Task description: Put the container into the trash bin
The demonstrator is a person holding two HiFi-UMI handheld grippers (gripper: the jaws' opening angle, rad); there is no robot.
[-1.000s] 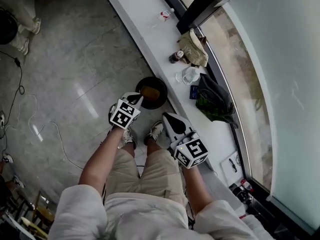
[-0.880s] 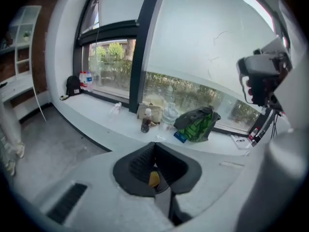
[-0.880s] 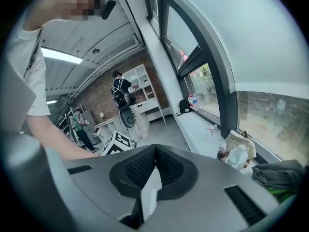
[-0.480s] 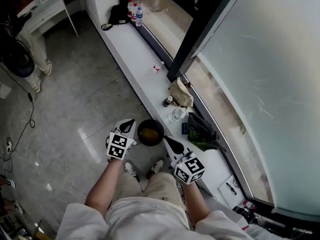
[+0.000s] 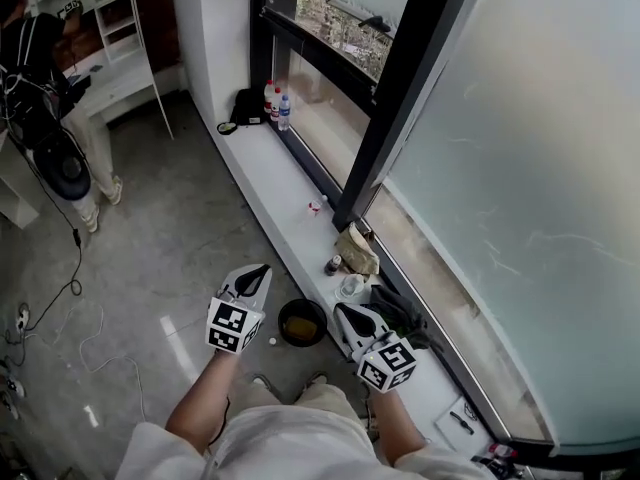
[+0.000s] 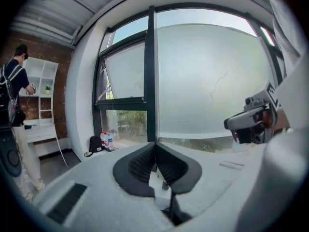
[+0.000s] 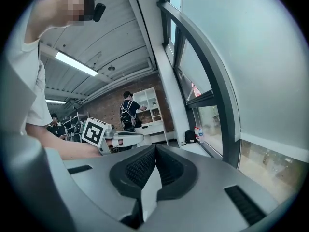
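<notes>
In the head view a round black trash bin (image 5: 302, 322) stands on the floor against the white sill, with a yellow-brown container (image 5: 300, 328) lying inside it. My left gripper (image 5: 260, 269) hangs high above the floor to the left of the bin, shut and empty. My right gripper (image 5: 342, 310) hangs just right of the bin, also shut with nothing between its pads. In the left gripper view the jaws (image 6: 155, 145) meet, and the right gripper (image 6: 251, 122) shows off to the side. The jaws (image 7: 154, 150) meet in the right gripper view too.
The long white sill (image 5: 270, 173) carries a clear plastic cup (image 5: 350, 286), a dark bottle (image 5: 332, 265), a tan bag (image 5: 356, 251) and a dark green bag (image 5: 400, 313). Bottles (image 5: 277, 103) and a black pouch (image 5: 245, 106) sit at its far end. A person (image 5: 40, 63) stands back left; cables (image 5: 60, 298) lie on the floor.
Both grippers have risen well above the bin, the left one more. The head view has lifted, so the bin looks smaller and more of the room shows.
</notes>
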